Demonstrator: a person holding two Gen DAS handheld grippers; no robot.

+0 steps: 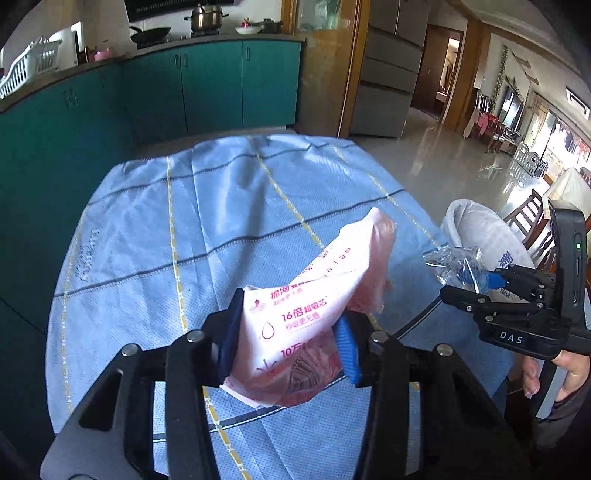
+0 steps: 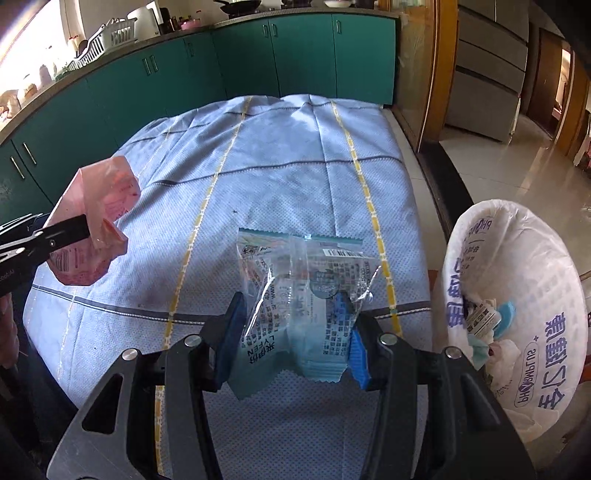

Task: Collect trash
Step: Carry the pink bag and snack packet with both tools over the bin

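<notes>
Pinching a pink wrapper (image 1: 306, 317) with red Chinese print, the left gripper (image 1: 290, 345) has its blue-padded fingers (image 1: 347, 350) pressed against both sides of the packet. The wrapper is lifted clear of the bench, its loose upper end (image 1: 380, 236) sticking up and away from the camera. From the right wrist view the same wrapper (image 2: 96, 221) hangs at the far left, above the cloth.

Right gripper (image 2: 293, 339): fingers (image 2: 231, 332) closed narrow on a clear-and-teal plastic packet (image 2: 303, 295) with black print and a barcode strip along its top edge. Packet also held off the surface, over the near part of the bench. In the left wrist view this gripper (image 1: 476, 284) sits at the right edge with crinkled clear plastic (image 1: 454, 262) at its tips; a hand (image 1: 554, 373) wraps the handle below.

Bench is covered by a light blue cloth (image 2: 295, 166) crossed with yellow and grey stripes. Just beside its right edge stands a bin lined with a white printed bag (image 2: 524, 295), open mouth showing; scraps of paper and something blue (image 2: 487, 325) lie inside.

Beyond: teal cabinets (image 2: 258, 55) with a counter carrying pans (image 1: 151, 33) and a white dish rack (image 1: 29, 66).
</notes>
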